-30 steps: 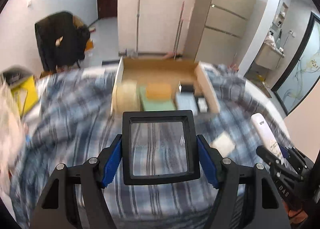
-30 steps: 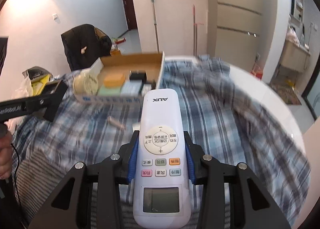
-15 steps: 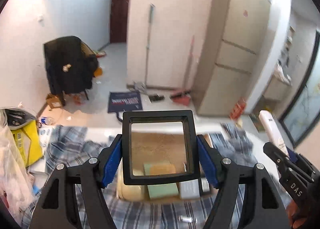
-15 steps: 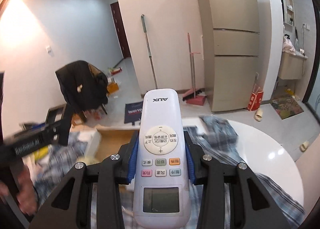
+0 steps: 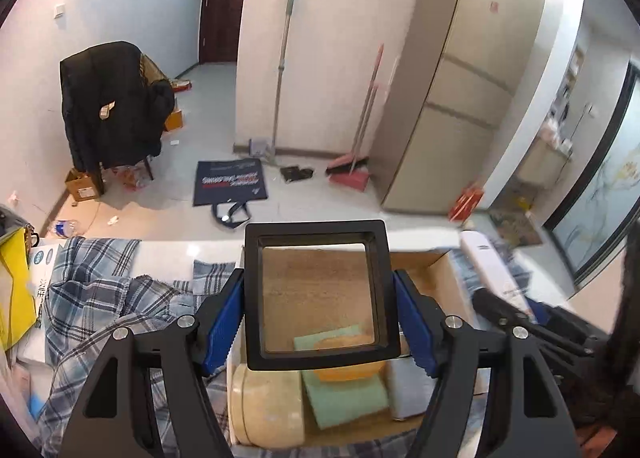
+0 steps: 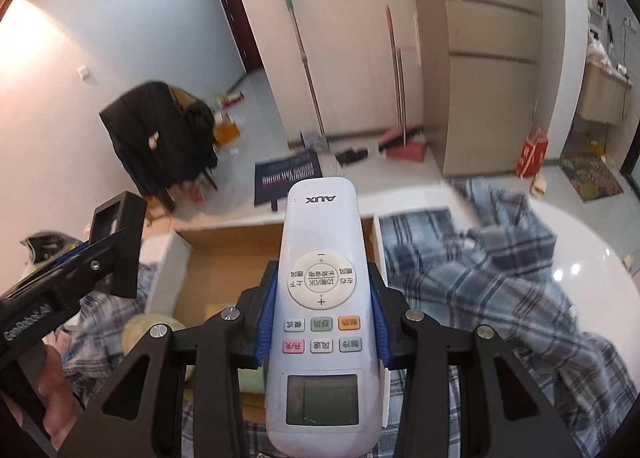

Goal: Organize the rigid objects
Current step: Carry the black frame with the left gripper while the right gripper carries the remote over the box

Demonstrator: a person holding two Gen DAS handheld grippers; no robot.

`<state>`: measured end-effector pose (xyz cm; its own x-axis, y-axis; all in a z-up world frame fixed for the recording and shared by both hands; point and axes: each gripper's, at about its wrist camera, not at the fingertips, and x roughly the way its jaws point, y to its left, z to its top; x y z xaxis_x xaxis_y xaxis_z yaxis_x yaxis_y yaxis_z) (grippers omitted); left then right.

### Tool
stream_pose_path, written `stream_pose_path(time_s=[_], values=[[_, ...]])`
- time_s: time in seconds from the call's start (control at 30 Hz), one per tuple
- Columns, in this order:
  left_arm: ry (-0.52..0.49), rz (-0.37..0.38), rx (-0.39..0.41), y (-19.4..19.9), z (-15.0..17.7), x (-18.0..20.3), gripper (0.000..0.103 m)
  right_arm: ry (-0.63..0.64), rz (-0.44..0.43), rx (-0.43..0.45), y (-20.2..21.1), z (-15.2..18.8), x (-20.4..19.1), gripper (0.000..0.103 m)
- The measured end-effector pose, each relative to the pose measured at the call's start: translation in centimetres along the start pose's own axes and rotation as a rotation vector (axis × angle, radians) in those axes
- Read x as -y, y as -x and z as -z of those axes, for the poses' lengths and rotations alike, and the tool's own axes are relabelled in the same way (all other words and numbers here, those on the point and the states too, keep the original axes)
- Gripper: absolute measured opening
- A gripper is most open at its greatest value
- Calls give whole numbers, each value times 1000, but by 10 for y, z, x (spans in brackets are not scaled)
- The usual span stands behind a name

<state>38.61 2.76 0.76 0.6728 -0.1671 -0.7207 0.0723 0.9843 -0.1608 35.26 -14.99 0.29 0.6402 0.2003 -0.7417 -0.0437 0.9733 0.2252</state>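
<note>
On the white surface [image 6: 592, 258], partly draped with a blue plaid cloth [image 6: 480, 278], sits an open cardboard box [image 5: 424, 270] with low walls. Its near end is filled: a pale cream roll [image 5: 266, 406] lies in the near left corner, a green sponge-like block [image 5: 348, 394] lies beside it with an orange piece [image 5: 348, 370] resting on top, and a pale grey-white box [image 5: 408, 386] occupies the near right corner. Its far half shows only bare cardboard floor.

Clamped between the blue pads of the left gripper [image 5: 320, 322] is a square black frame box with a clear window [image 5: 320, 294], gripped by its two sides and hanging above the cardboard box (the contents show through the window).

Closed on a white AUX remote control [image 6: 320, 318], the right gripper [image 6: 320, 322] grips it at its sides near the button rows, the remote's display end toward the camera and its far end pointing over the box. From the left wrist view the remote [image 5: 488, 266] appears at the box's right edge. A hand [image 6: 52, 390] holds the left gripper's handle at lower left of the right wrist view.
</note>
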Motion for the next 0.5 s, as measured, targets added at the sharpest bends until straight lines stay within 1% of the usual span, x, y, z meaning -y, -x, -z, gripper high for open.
stream_pose_path(time_s=[0.1, 0.2, 0.3, 0.4, 0.5], values=[[-24, -29, -28, -27, 9, 4, 73, -18, -14, -43, -12, 4, 7, 39], [-6, -45, -36, -47, 16, 1, 73, -23, -12, -53, -14, 6, 10, 39], [-10, -59, -43, -58, 21, -1, 73, -19, -11, -45, -10, 6, 10, 39], [-17, -94, -78, -69, 25, 0, 73, -14, -5, -38, -8, 6, 8, 39], [-11, -89, -72, -68, 24, -1, 73, -16, -7, -41, -8, 4, 9, 39]])
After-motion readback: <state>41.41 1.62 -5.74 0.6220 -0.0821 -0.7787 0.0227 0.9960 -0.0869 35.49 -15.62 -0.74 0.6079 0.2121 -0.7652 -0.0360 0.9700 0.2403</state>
